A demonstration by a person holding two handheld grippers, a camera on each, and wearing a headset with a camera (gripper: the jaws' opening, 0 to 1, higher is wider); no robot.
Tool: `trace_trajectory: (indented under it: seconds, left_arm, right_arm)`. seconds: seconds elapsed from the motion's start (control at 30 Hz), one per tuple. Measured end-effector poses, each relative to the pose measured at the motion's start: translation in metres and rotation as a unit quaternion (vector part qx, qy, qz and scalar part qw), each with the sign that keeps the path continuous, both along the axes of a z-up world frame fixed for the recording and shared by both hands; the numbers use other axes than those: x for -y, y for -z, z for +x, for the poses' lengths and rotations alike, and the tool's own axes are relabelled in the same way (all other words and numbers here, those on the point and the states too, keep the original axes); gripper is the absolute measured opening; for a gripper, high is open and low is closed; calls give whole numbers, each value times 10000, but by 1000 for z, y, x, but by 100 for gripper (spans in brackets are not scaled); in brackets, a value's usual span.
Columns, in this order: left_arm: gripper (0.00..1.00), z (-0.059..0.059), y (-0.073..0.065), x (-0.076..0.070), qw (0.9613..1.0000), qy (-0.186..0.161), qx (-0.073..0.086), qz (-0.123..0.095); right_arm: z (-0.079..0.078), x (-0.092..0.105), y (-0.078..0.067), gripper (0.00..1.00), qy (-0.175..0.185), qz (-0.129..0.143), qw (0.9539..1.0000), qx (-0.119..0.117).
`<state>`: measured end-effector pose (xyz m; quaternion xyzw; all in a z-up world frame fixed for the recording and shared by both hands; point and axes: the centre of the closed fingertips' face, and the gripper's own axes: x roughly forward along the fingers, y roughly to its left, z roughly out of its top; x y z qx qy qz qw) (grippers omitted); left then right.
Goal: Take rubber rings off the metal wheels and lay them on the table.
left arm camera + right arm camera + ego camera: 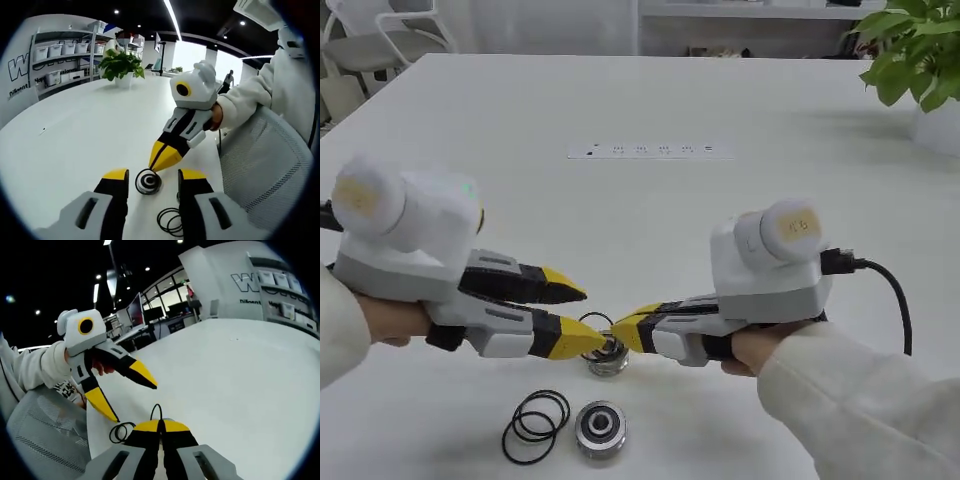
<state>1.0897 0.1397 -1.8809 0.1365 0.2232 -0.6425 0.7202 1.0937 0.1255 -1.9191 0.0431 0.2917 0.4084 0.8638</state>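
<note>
A small metal wheel [608, 362] stands on the white table [650, 90] between my two grippers; it is also in the left gripper view, wheel [148, 182]. My right gripper [618, 327] is shut on a thin black rubber ring [596, 320] right above that wheel; in the right gripper view the ring [155, 411] loops up from the closed tips of the right gripper [160, 424]. My left gripper [594, 318] is open, its jaws either side of the wheel, left gripper [155, 174]. Nearer me lie a second wheel [600, 428] and loose rings [535, 425].
A flat white socket strip [650, 151] lies mid-table. A potted plant [915, 50] stands at the far right corner, and a chair [380, 35] beyond the far left edge. A black cable [890, 290] trails from the right gripper.
</note>
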Motion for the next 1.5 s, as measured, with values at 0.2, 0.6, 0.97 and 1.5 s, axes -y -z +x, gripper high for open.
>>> trace_trajectory:
  seconds: [0.2, 0.6, 0.97, 1.5]
  left_arm:
    - [47, 2, -25, -20, 9996, -89, 254, -64]
    - [66, -16, -56, -66, 9970, -176, 751, -23]
    - [77, -36, -46, -105, 9962, -352, 797, 74]
    - [85, -68, 3, -132, 9969, -670, 199, 372]
  right_arm:
    - [-2, -7, -9, 0, -69, 150, 9999, 35]
    - [-16, -33, -14, 0, -485, 254, 9985, -42]
    - [-40, -61, -8, 0, -1084, 164, 9938, -197]
    - [-62, -73, 12, 0, -1529, -83, 9870, -484]
